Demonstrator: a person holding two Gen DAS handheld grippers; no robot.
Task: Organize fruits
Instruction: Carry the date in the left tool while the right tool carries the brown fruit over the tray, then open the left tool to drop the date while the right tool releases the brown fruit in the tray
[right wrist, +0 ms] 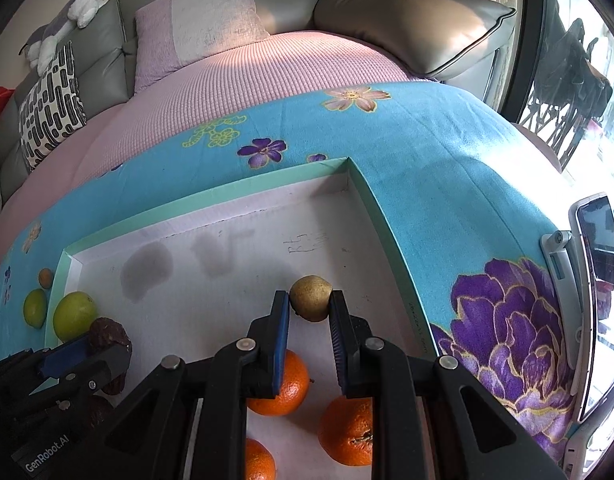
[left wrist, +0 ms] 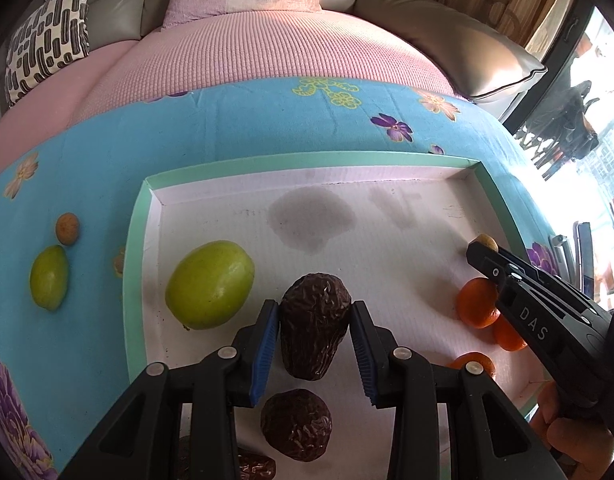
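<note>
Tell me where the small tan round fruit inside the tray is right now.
In the right wrist view, the small tan round fruit sits between the right gripper fingertips, near the right wall of the green-rimmed white tray, beyond the orange mandarins.

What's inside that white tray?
The tray holds a green fruit, wrinkled dark fruits, oranges and a small brown fruit. The grippers hide part of the floor.

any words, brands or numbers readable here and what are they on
"DAS": white letters on the side of the right gripper, seen from the left wrist.
"GenRobot.AI": white letters on the body of the left gripper, seen from the right wrist.
Handwritten pen marks on the tray floor: too scribbled to read.
Small print on the tray's right wall: too small to read.
</note>
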